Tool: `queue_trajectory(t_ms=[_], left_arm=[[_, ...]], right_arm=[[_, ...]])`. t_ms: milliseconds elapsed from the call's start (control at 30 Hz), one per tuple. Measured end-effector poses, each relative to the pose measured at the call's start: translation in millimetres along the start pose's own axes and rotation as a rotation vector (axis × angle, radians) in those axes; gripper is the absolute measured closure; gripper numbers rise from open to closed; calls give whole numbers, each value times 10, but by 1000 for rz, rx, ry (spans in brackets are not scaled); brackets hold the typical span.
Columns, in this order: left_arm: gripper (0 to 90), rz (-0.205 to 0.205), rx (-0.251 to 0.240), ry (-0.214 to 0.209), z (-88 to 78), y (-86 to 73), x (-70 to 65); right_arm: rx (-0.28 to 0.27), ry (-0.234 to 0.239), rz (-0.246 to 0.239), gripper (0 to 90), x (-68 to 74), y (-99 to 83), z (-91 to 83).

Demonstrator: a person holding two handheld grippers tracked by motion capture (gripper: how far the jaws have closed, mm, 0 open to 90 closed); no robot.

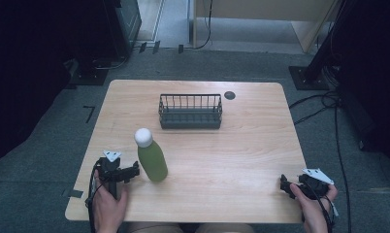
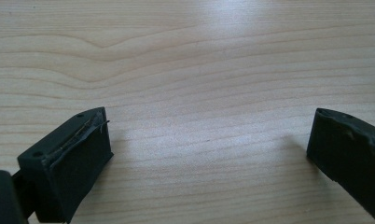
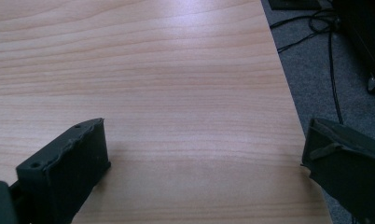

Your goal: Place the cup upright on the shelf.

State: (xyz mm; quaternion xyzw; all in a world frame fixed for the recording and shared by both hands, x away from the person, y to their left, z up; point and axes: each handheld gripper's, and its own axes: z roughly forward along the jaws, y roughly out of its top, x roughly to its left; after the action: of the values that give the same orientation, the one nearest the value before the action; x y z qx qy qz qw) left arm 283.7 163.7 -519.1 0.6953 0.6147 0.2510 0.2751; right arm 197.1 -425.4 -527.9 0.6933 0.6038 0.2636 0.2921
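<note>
High view has my left gripper [image 1: 133, 171] spread empty just beside the green bottle [image 1: 152, 158]; next, I'd say, close around it.

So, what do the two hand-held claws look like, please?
Both are black. The left claw and the right claw each carry a pale grey three-cornered plate on top. In the gripper views the jaws are blocky, with rough, worn black pads and small screw holes along the top edge. A dark cable trails from each. The forearms show no sleeves.
</note>
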Motion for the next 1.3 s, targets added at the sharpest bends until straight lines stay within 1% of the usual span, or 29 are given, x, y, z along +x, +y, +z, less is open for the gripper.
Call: queue_trajectory(t_ms=[67,233,333,400,533,567,667,767,833,867,1033,1200,1233,1300], left_arm=[[0,0,0,0,0,0,0],[0,0,0,0,0,-1,0],[0,0,0,0,0,0,0],[0,0,0,0,0,0,0],[0,0,1,0,-1,0,0],[0,0,1,0,-1,0,0],[0,0,0,0,0,0,0],[0,0,1,0,0,0,0],[0,0,1,0,0,1,0],[0,0,1,0,0,1,0],[0,0,0,0,0,0,0],[0,0,0,0,0,0,0],[0,0,0,0,-1,0,0],[0,0,0,0,0,0,0]], right_arm=[[-4,3,7,11,2,11,8],[3,22,-10,12,46,25,27],[-4,27,-20,20,65,25,22],[-18,35,-10,30,84,26,16],[-22,64,-22,30,150,63,-11],[-34,82,-23,31,173,93,-30],[-57,96,-36,36,247,161,-95],[-75,131,-55,36,359,219,-178],[-86,153,-69,36,454,247,-216],[-87,164,-83,36,510,262,-226],[-86,217,-142,36,824,341,-245],[-98,263,-172,37,1096,423,-256],[-100,279,-182,37,1167,441,-264],[-106,303,-190,37,1258,468,-279]])
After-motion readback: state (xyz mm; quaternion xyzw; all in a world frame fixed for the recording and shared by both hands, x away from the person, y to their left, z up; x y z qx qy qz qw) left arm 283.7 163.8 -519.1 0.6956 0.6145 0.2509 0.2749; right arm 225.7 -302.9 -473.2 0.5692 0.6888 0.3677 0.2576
